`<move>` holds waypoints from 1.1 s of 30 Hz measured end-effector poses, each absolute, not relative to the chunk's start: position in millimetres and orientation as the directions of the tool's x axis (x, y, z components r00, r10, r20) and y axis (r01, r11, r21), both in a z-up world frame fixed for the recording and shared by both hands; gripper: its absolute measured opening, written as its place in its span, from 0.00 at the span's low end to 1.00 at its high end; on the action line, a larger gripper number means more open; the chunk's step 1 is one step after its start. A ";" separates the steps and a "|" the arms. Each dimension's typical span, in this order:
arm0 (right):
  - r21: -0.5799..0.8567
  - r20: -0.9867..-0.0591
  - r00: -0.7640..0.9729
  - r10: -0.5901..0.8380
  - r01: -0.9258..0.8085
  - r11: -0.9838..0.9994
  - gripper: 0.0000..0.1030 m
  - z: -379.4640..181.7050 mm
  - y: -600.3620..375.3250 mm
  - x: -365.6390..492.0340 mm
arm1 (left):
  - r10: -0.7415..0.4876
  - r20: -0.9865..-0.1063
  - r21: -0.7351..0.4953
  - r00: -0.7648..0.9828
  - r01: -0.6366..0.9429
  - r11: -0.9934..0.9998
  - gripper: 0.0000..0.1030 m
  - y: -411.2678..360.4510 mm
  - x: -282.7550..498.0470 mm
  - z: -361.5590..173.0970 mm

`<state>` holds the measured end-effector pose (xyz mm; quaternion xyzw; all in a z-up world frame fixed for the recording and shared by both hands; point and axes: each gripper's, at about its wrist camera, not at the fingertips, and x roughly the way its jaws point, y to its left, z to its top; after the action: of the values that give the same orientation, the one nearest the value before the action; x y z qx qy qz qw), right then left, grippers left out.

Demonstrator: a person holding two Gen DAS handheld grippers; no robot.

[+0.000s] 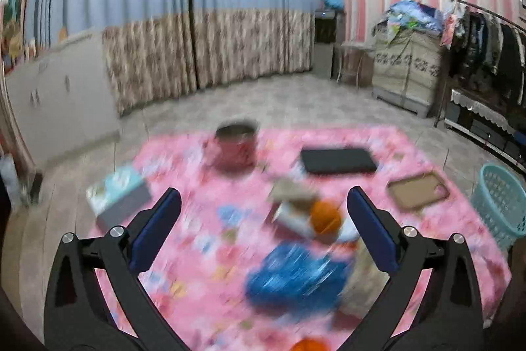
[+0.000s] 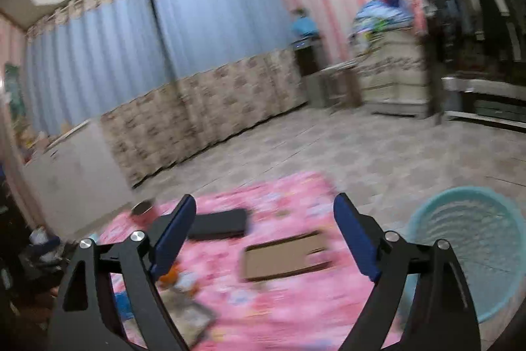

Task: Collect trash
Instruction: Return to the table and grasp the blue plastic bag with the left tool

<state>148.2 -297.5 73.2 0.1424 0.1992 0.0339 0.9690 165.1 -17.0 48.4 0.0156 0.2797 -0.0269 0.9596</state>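
Both views are blurred by motion. My left gripper [image 1: 263, 203] stands open above a pink tablecloth [image 1: 197, 252], nothing between its blue pads. Below it lie a crumpled blue wrapper [image 1: 296, 275], an orange fruit [image 1: 325, 216] and a pale box or wrapper [image 1: 292, 203]. My right gripper [image 2: 264, 213] is open too and holds nothing. It hovers over the pink cloth [image 2: 296, 301] near a flat brown tray [image 2: 286, 255]. A teal plastic basket [image 2: 473, 249] stands just right of it, also seen as the teal basket [image 1: 499, 206] at the table's right edge.
A red pot [image 1: 235, 148], a black flat case [image 1: 338, 160], a brown tray [image 1: 417, 189] and a light blue box [image 1: 120, 196] lie on the table. Another orange [image 1: 307, 345] sits at the near edge. Curtains, a white cabinet and a clothes rack line the room.
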 end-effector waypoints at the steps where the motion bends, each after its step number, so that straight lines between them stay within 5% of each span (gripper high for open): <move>1: 0.279 -0.394 0.907 0.147 -0.034 0.960 0.82 69.2 -281.9 152.6 | -0.046 -0.559 0.014 0.828 0.065 0.998 0.95 -10.8 165.4 41.8; 13: 0.076 -0.463 0.878 0.120 -0.096 0.993 0.82 51.8 -220.9 161.5 | -0.121 -0.659 0.007 0.742 0.167 0.986 0.95 -23.1 173.4 -4.4; 21: 0.134 -0.481 0.864 0.148 -0.095 0.986 0.82 50.9 -241.0 163.0 | -0.050 -0.757 0.027 0.651 0.108 0.994 0.94 -21.7 183.7 -38.6; 24: 0.132 -0.486 0.860 0.157 -0.106 0.986 0.82 49.3 -238.1 162.8 | -0.091 -0.781 -0.050 0.618 0.084 0.995 0.92 -15.3 189.3 -47.8; 27: 0.117 -0.514 0.842 0.164 -0.121 0.986 0.82 42.0 -232.3 166.4 | -0.144 -0.777 -0.125 0.613 0.073 0.989 0.78 -10.0 190.4 -50.2; 29: 0.101 -0.540 0.826 0.162 -0.128 0.987 0.82 35.0 -228.0 169.4 | -0.213 -0.768 -0.203 0.604 0.085 0.975 0.57 -8.2 190.1 -51.1; 33: 0.091 -0.551 0.820 0.158 -0.130 0.987 0.82 31.7 -225.8 170.4 | -0.250 -0.763 -0.231 0.596 0.111 0.967 0.48 -11.2 187.2 -48.7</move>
<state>170.4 -225.8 31.7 0.0245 0.2907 0.0755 0.9535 187.2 -11.2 -48.7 -0.0796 0.4381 -0.1013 0.8896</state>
